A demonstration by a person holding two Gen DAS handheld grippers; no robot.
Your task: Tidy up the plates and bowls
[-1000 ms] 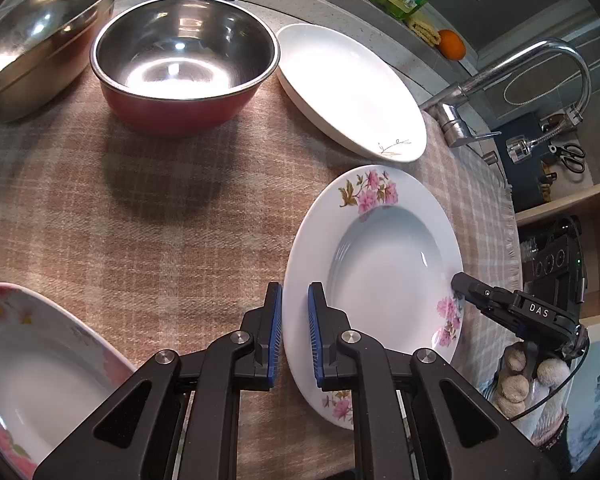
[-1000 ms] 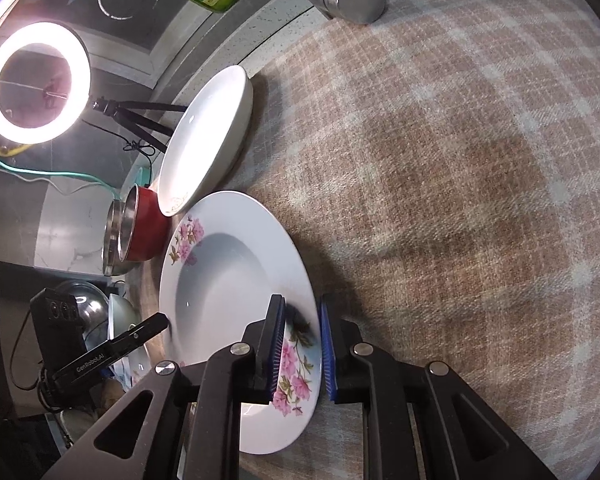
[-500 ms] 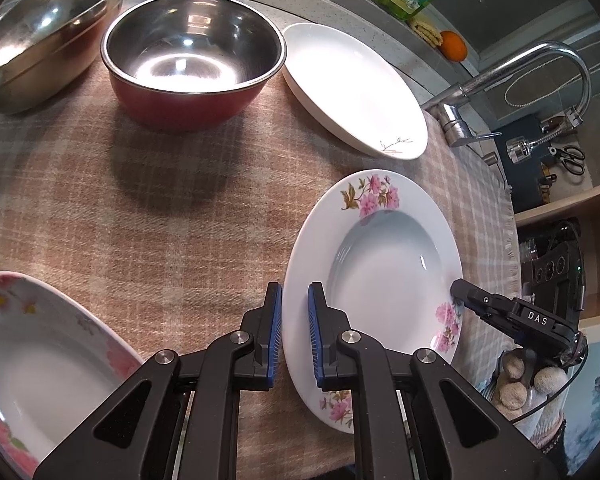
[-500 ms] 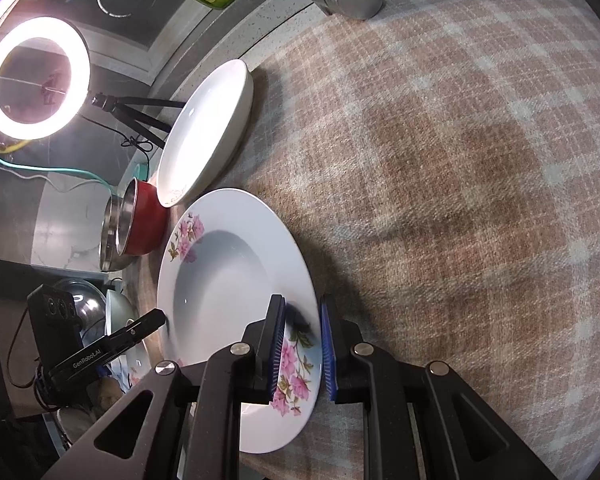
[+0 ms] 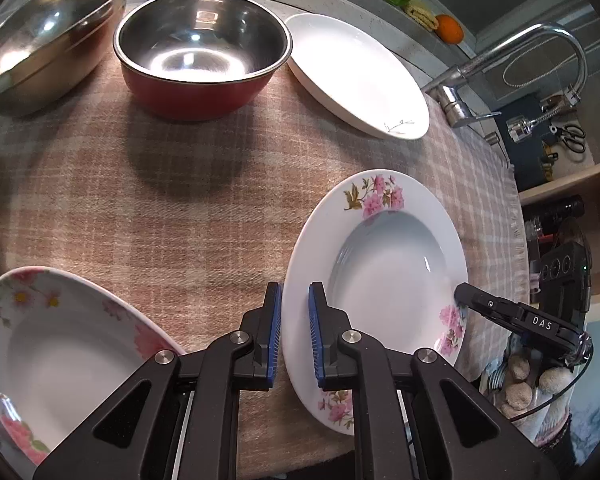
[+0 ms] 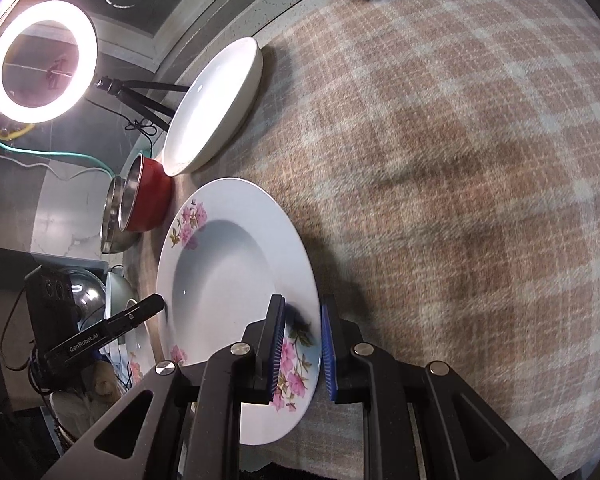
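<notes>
Over the plaid-covered surface (image 5: 180, 208), both tongs, left (image 5: 294, 334) and right (image 6: 302, 346), straddle opposite rims of the floral plate (image 5: 380, 264), each narrowly parted, and arguably should clamp evenly before lifting level.

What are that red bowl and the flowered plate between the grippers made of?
The red bowl looks like stainless steel inside, given its mirror-like reflections, with a red, probably painted or enamelled coat outside. The flowered plate looks like glazed ceramic or porcelain: glossy white with printed pink blossoms, though melamine can't be ruled out.
</notes>
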